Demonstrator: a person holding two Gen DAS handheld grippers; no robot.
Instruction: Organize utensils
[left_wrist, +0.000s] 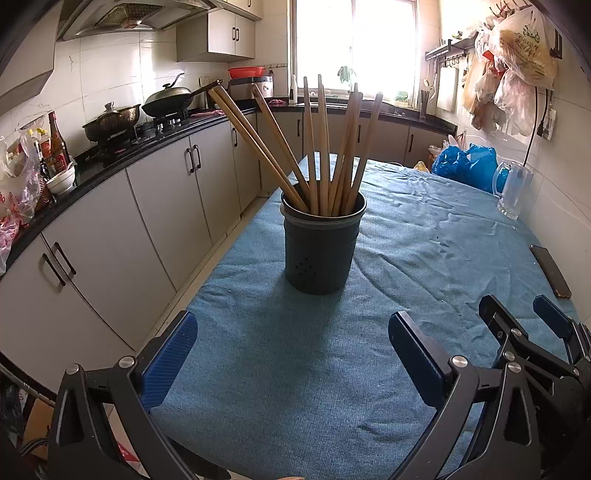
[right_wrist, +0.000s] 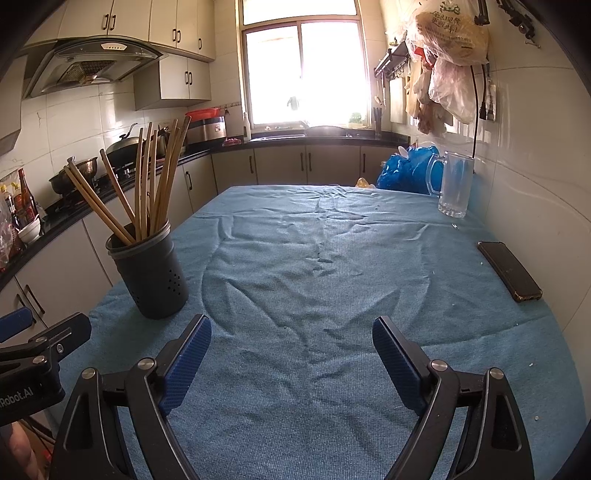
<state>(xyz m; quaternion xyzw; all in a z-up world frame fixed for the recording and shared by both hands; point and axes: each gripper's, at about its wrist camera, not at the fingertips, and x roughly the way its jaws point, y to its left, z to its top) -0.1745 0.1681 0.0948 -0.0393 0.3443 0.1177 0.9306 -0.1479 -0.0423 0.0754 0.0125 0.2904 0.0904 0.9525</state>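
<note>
Ten or so wooden chopsticks (left_wrist: 325, 147) stand fanned out in a dark round holder (left_wrist: 319, 247) on the blue tablecloth (left_wrist: 424, 240), near its left edge. Both grippers hang above the cloth's near end, empty. The left gripper (left_wrist: 291, 343) has its jaws spread wide, facing the holder; the right gripper (right_wrist: 291, 350), just beside it, gapes equally wide. A phone (right_wrist: 509, 271) lies at the right.
</note>
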